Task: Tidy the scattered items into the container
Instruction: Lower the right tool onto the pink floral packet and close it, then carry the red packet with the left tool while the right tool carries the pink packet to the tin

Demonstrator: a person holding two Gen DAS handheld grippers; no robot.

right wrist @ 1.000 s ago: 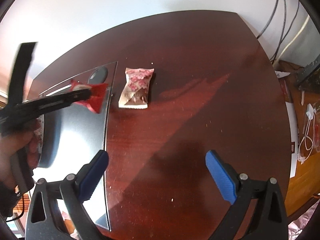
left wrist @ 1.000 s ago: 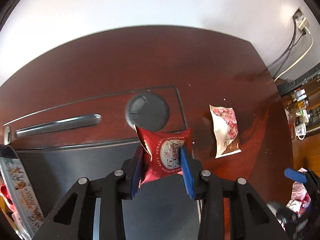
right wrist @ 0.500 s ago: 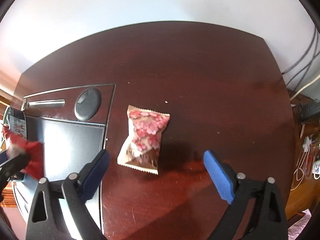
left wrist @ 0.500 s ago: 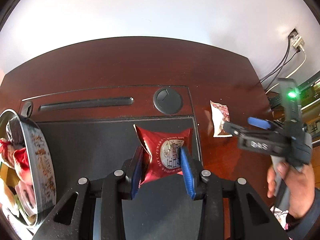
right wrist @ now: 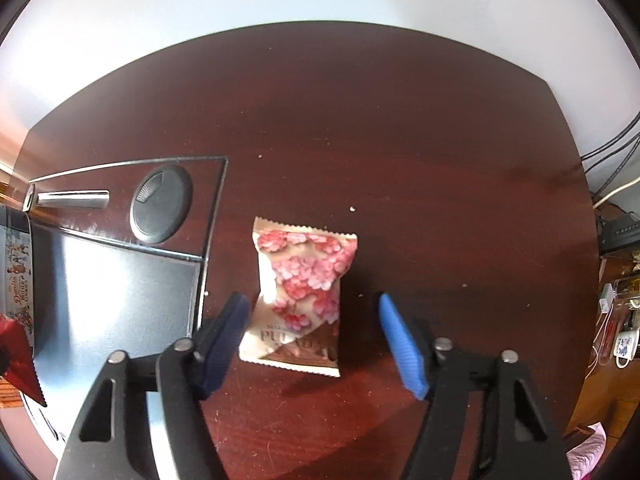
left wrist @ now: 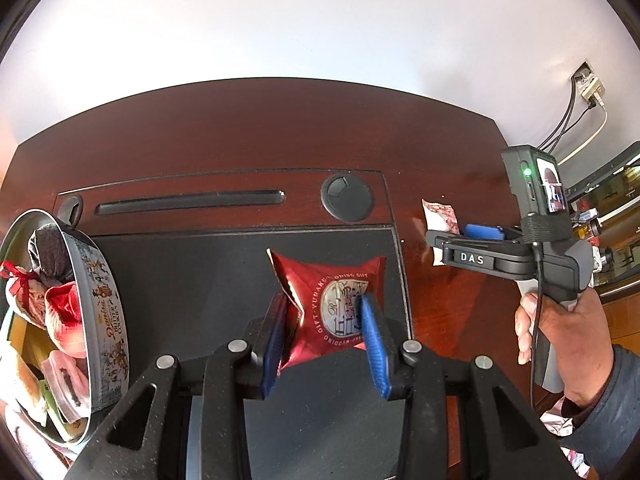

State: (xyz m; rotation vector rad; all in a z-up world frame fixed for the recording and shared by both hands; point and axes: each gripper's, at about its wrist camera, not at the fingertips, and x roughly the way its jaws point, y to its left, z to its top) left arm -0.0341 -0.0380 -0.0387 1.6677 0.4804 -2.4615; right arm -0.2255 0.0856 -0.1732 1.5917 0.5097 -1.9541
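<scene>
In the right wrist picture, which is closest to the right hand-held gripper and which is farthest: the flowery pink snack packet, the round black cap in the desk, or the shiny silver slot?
From the right hand-held gripper:
1. Flowery pink snack packet: nearest, lying between its open fingers on the wooden desk.
2. Round black cap: farther back, to the left.
3. Shiny silver slot: farthest, at the far left.

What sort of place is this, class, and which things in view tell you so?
Probably an office or study. A dark wooden desk has an inset black writing pad and a round cable grommet; cables run up to a wall socket. A cookie tin holds wrapped snacks.
</scene>
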